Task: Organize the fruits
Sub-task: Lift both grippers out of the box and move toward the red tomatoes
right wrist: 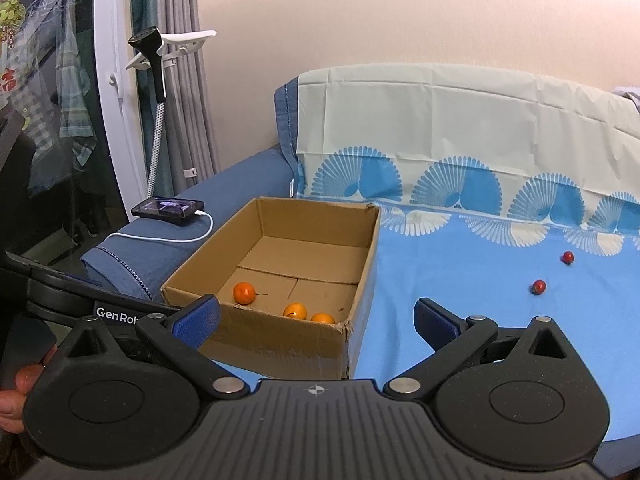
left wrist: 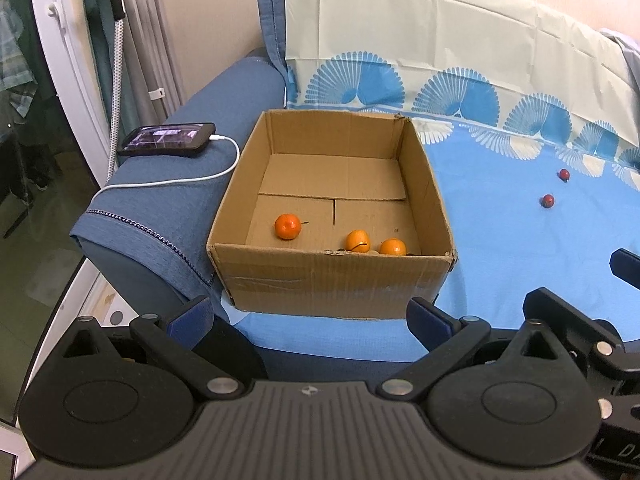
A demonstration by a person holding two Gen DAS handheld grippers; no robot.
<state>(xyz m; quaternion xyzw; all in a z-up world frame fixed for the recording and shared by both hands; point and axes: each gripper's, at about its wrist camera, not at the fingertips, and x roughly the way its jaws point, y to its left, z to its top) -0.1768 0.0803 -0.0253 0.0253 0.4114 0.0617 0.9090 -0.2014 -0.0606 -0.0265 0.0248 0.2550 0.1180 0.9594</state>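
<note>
Left wrist view: the left hand-held gripper gapes wide and empty before a cardboard box at the sofa's armrest edge, holding three orange fruits. Right wrist view: the right hand-held gripper is equally wide, empty, with two red fruits on the blue sheet toward the sofa's right edge.

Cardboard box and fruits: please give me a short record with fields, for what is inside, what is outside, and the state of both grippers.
container: cardboard box, open top, on the blue cloth
inside box: three orange fruits, near the front wall
outside box: two small red fruits on the cloth, to the right of the box
left gripper: open, holds nothing
right gripper: open, holds nothing
nearby: phone on the sofa arm, cable plugged in
</note>
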